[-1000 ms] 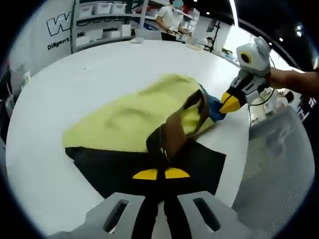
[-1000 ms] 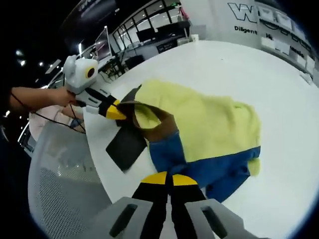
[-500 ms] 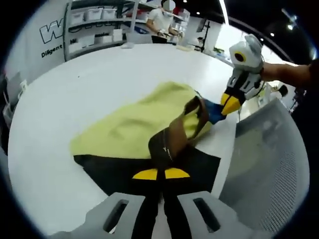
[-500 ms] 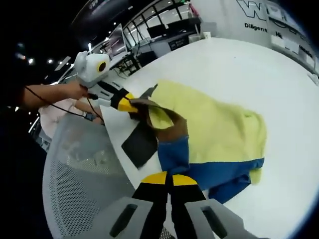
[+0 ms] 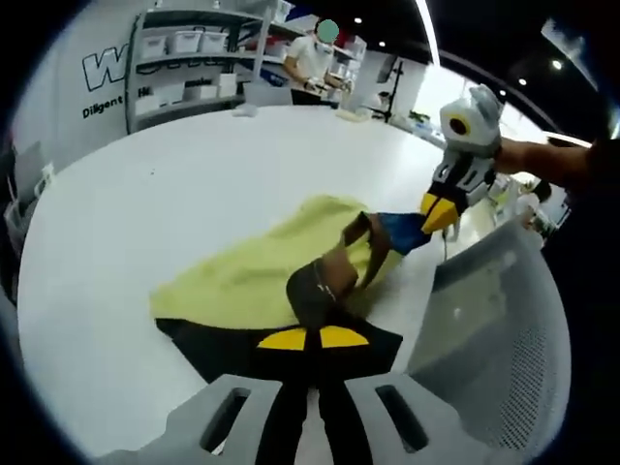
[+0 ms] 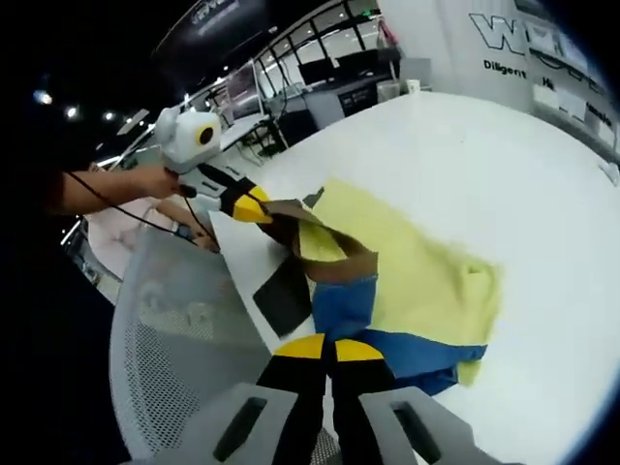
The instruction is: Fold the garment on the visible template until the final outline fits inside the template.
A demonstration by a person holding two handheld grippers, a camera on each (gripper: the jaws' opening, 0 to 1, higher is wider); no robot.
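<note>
Garment (image 5: 262, 271), yellow with brown trim and a blue panel, lies on the white tabletop (image 5: 194, 165) over the black template (image 5: 232, 349), near the edge by a mesh chair (image 5: 484, 329). My left claw (image 5: 312, 338) is closed on the brown hem at 6 o'clock in the left gripper view; my right claw (image 6: 329, 347) is pinched on the blue edge (image 6: 344, 305), 6 o'clock in the right gripper view. Both corners are lifted. My judgement: carry them together toward 12 o'clock, level and taut, and lay the fold inside the template outline.
</note>
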